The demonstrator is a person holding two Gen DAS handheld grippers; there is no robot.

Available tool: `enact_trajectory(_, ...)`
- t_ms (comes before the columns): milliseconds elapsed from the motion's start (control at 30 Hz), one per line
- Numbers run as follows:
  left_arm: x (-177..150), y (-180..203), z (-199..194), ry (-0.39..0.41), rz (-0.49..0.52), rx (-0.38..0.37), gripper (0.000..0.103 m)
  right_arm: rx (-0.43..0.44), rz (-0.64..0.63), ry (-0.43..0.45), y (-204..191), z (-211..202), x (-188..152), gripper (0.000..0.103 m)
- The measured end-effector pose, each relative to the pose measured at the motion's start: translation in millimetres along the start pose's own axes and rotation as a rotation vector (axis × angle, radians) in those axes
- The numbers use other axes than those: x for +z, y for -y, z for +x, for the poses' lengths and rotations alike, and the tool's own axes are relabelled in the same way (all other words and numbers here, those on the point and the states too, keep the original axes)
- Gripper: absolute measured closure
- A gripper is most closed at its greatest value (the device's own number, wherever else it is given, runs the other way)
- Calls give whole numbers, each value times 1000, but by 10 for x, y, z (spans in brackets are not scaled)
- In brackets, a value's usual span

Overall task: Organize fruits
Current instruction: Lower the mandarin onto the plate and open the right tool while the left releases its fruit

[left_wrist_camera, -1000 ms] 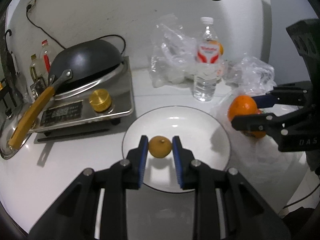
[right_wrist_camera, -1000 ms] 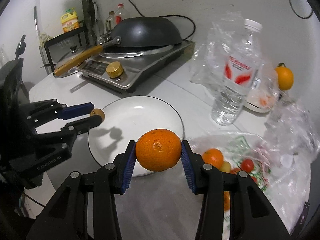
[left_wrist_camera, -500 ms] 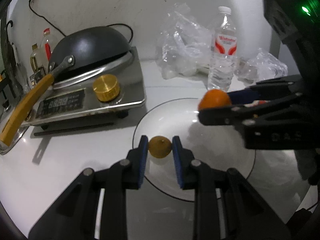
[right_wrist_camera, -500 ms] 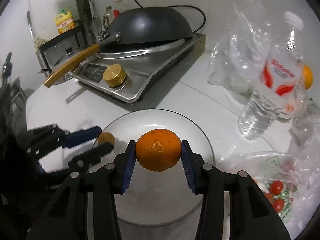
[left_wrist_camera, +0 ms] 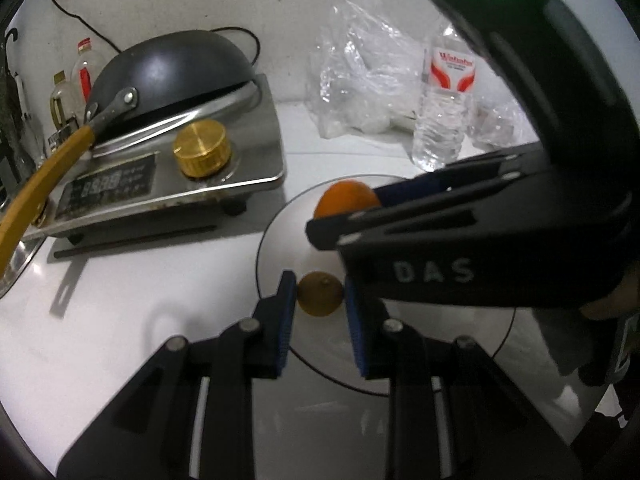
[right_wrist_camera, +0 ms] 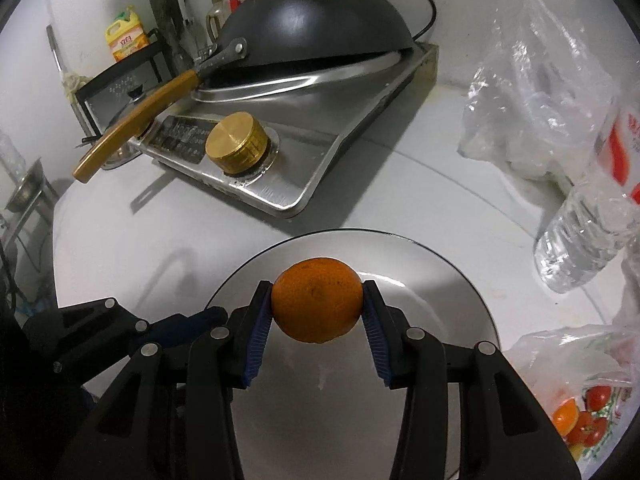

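The right gripper (right_wrist_camera: 317, 312) is pinching an orange (right_wrist_camera: 317, 299) between its blue pads, one pad on each flank of the fruit. The orange hangs over the white plate (right_wrist_camera: 448, 280), above the plate's middle in the right wrist view. The left gripper (left_wrist_camera: 320, 295) is pinching a smaller yellow-brown fruit (left_wrist_camera: 320, 294), also held flank to flank, over the plate's rim at about 8 o'clock of the plate (left_wrist_camera: 276, 236) in the left wrist view. The right gripper (left_wrist_camera: 352, 220) crosses that view from 3 o'clock, its body above and just beyond the left one, with the orange (left_wrist_camera: 344, 200) showing at its tips toward 12 o'clock of the small fruit. Whether either fruit touches the plate cannot be told.

The plate lies on the white worktop (right_wrist_camera: 160, 240). At 11 o'clock from the plate in the right wrist view stands a steel cooker (right_wrist_camera: 312, 168) with a brass knob (right_wrist_camera: 236, 142), carrying a dark wok (right_wrist_camera: 316, 24) turned upside down, its yellow handle (right_wrist_camera: 136, 132) pointing toward 9 o'clock. At 3 o'clock stands a clear water bottle (right_wrist_camera: 580, 224) with a red-and-white label, with crumpled clear plastic bags (right_wrist_camera: 532, 92) behind it at 1 o'clock. At 4 o'clock, a bag holds more fruit (right_wrist_camera: 584, 420), orange and red pieces showing through the plastic.
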State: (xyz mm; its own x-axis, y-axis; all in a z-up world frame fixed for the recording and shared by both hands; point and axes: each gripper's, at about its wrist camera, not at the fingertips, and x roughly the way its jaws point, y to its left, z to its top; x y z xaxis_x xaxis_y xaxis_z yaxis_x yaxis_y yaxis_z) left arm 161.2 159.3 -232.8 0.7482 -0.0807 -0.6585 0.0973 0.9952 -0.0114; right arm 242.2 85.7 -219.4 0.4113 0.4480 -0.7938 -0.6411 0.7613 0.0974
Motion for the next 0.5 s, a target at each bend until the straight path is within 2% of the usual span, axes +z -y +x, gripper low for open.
enact_trajectory(333, -87, 10, 36, -22, -5, -16, 77, 32, 9, -35, -50, 111, -24, 56)
enact_trajectory(500, -84, 17, 22, -27, 0, -4, 74, 36, 18, -15, -41, 35, -20, 52)
